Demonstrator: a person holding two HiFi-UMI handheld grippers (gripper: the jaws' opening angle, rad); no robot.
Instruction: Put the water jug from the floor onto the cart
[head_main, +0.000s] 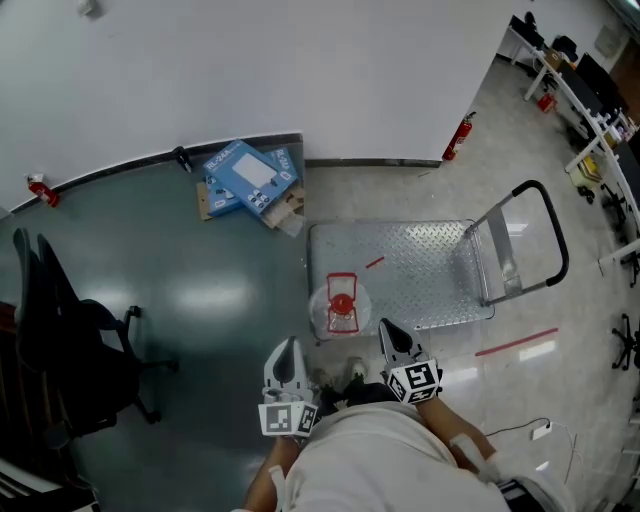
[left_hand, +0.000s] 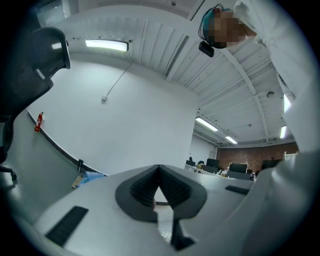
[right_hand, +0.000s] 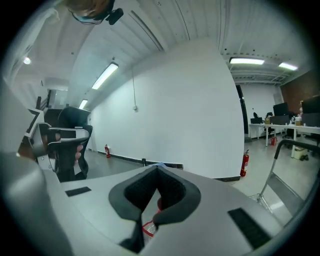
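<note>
The water jug (head_main: 340, 305), clear with a red cap and a red handle frame, stands upright at the near left corner of the cart (head_main: 430, 255), a silver diamond-plate deck. Both grippers hang just in front of it, near the person's body. My left gripper (head_main: 288, 348) is left of the jug, my right gripper (head_main: 390, 332) to its right, and neither touches it. In the left gripper view the left gripper (left_hand: 159, 169) has its pads together with nothing held. The right gripper (right_hand: 157, 169) is shut too; a red bit of the jug (right_hand: 150, 228) shows below its jaws.
The cart's black push handle (head_main: 548, 228) rises at its far right end. Blue cardboard boxes (head_main: 248, 180) lie by the white wall. A black office chair (head_main: 70, 350) stands at the left. Red fire extinguishers (head_main: 458, 137) sit along the wall. A red tape line (head_main: 515, 342) marks the floor.
</note>
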